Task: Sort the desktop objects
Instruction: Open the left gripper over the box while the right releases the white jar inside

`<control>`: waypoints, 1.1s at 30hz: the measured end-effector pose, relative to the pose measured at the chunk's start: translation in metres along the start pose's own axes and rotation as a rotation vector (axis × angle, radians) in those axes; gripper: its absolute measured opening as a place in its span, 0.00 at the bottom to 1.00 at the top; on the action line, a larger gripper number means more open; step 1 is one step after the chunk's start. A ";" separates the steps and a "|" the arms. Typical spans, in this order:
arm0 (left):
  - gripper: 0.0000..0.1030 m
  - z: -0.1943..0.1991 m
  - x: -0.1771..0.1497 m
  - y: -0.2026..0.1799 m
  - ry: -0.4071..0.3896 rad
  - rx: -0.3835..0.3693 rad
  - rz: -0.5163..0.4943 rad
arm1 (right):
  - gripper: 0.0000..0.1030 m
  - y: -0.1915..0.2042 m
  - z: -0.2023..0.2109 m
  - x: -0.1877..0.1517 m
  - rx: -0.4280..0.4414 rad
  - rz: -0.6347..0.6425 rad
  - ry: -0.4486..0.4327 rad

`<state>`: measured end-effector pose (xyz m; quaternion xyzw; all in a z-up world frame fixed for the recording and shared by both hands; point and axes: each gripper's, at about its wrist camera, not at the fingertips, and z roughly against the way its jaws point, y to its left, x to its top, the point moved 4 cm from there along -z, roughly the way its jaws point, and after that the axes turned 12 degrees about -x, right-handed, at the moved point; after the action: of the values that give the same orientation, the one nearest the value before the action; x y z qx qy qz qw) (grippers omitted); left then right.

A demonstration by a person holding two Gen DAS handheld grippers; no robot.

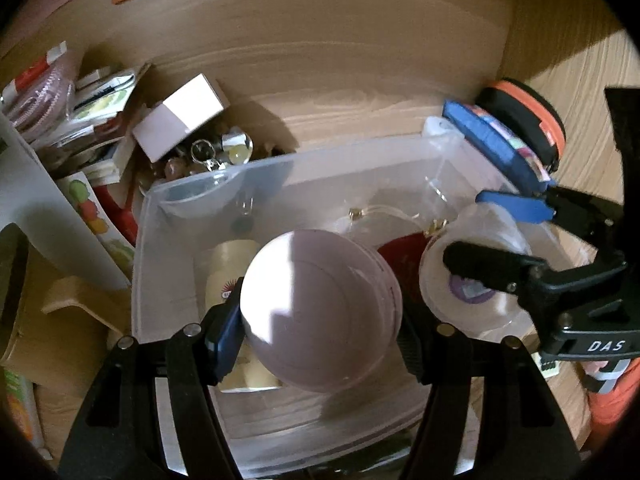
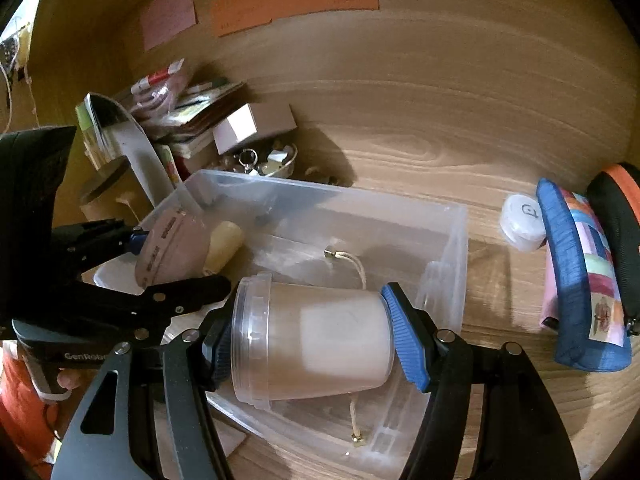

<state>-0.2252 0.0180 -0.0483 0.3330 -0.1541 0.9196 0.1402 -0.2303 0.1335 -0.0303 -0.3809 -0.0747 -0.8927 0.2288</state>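
over the clear bin (image 1: 152, 240), our left gripper (image 1: 320, 320) pinches a round pink jar (image 1: 320, 312) above the bin's left end. beside it our right gripper (image 2: 316, 340) clamps a clear tub (image 2: 312, 340) sideways over the bin's near edge.

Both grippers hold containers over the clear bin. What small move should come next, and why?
Probably lower the right gripper and release its tub into the bin. The tub hangs sideways above bare bin floor, and the left gripper grips a round jar beside it.
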 end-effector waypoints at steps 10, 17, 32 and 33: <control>0.63 -0.003 -0.002 -0.003 0.014 -0.001 -0.011 | 0.64 0.010 -0.003 -0.003 -0.038 0.069 -0.004; 0.66 -0.004 0.000 0.000 0.014 -0.011 -0.015 | 0.65 0.007 0.007 -0.001 -0.012 0.055 -0.043; 0.81 0.010 0.001 0.002 -0.014 0.007 -0.002 | 0.75 -0.014 0.008 0.005 0.032 -0.072 -0.030; 0.81 0.013 0.002 0.001 -0.023 0.017 -0.004 | 0.75 -0.016 0.008 0.005 0.035 -0.083 -0.024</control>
<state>-0.2195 0.0128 -0.0372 0.3450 -0.1472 0.9167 0.1374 -0.2357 0.1485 -0.0208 -0.3839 -0.1087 -0.8955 0.1971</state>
